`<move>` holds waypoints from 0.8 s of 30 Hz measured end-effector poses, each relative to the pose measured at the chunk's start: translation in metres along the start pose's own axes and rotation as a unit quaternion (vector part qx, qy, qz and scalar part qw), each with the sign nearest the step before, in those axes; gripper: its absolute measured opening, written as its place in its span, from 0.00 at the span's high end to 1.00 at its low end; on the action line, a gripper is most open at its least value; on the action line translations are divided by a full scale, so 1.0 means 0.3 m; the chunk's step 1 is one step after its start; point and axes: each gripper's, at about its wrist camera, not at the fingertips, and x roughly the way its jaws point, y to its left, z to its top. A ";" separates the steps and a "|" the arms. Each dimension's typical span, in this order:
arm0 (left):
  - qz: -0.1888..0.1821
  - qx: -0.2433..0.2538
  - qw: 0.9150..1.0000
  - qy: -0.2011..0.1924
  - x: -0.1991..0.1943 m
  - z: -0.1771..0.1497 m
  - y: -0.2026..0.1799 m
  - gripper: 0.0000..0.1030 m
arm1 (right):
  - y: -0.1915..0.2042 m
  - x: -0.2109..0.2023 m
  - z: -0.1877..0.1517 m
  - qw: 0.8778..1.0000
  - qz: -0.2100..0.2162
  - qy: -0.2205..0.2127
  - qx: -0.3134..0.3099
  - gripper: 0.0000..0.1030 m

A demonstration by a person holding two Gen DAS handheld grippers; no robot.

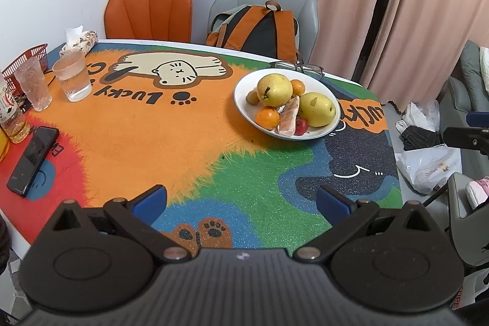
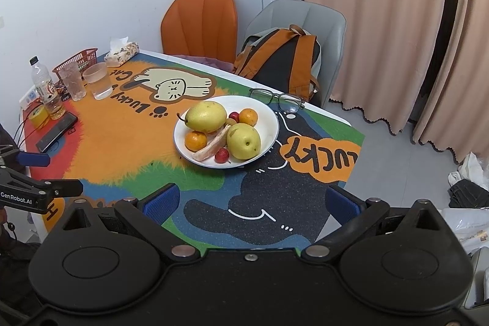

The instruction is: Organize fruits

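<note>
The plate (image 1: 244,109) of fruit (image 1: 316,109) is sitting well ahead of both grippers. The left gripper (image 1: 241,200) and right gripper (image 2: 252,200) are hovering with fingers spread, holding nothing.

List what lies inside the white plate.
The white plate holds two yellow pears, two oranges, a peeled pomelo wedge and two small red fruits. A small yellowish fruit sits partly hidden between them; anything beneath is covered.

The left gripper (image 1: 241,205) hangs with its blue-padded jaws spread wide, empty. Beyond the right jaw a white ceramic plate (image 1: 244,106) holds yellow pears (image 1: 273,89), oranges (image 1: 266,117) and a pomelo wedge (image 1: 289,115).
</note>
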 end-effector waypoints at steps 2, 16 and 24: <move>0.000 0.000 1.000 0.000 0.001 0.001 0.001 0.00 | -0.001 0.001 0.001 1.000 0.001 0.000 0.000 0.00; -0.001 -0.002 1.000 0.000 0.010 0.002 0.006 0.00 | -0.002 0.012 0.005 1.000 -0.001 0.004 0.003 0.00; -0.003 0.000 1.000 0.002 0.018 0.000 0.004 0.00 | -0.003 0.016 0.006 1.000 -0.001 0.005 0.005 0.00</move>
